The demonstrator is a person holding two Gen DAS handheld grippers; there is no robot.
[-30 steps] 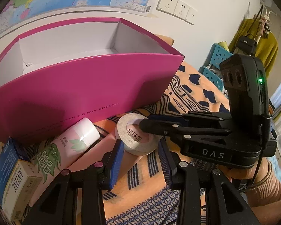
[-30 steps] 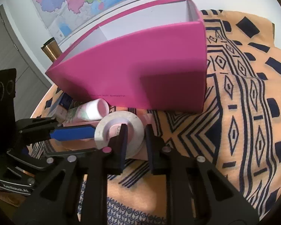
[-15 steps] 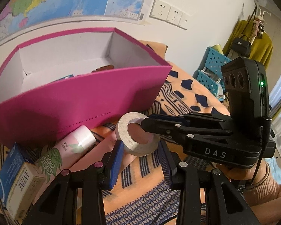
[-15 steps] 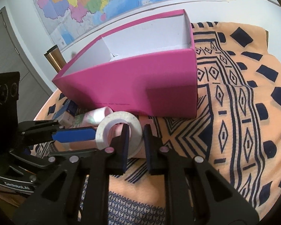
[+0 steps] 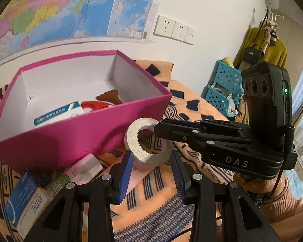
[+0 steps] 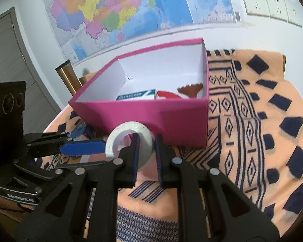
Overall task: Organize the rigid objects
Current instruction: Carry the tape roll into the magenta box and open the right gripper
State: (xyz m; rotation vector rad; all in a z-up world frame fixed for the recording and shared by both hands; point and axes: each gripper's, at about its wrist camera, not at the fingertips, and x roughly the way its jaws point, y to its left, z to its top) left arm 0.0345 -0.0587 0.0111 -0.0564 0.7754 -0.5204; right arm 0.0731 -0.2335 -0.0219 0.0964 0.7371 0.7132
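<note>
1. Right wrist view: the right gripper [image 6: 147, 155] is clamped on the wall of a pale grey roll of tape [image 6: 129, 141], one finger through the roll's hole and the other on its outer face.
2. The roll is held off the orange, navy-patterned cloth [image 6: 252, 141], just in front of the near wall of an open magenta cardboard box [image 6: 143, 117] with a white interior.
3. Inside the box lie a white-and-teal carton [image 6: 136, 95], a red curved piece [image 6: 168, 95] and a brown comb-edged piece [image 6: 190, 89].
4. Left wrist view: the left gripper [image 5: 152, 178] stands wide open, its blue-padded fingers [image 5: 125, 176] on either side of the roll [image 5: 146, 144], just below it; I cannot tell whether they touch it.
5. The right gripper [image 5: 161, 128] reaches in from the right, its tip in the roll's hole.
6. On the cloth to the left, beside the box [image 5: 70, 137], lie a pink-and-green tube with a white cap [image 5: 82, 167] and a blue-and-white carton printed "ANTINE" [image 5: 28, 203].
7. A coloured map [image 6: 131, 8] and white wall sockets [image 6: 270, 2] hang on the wall behind.
</note>
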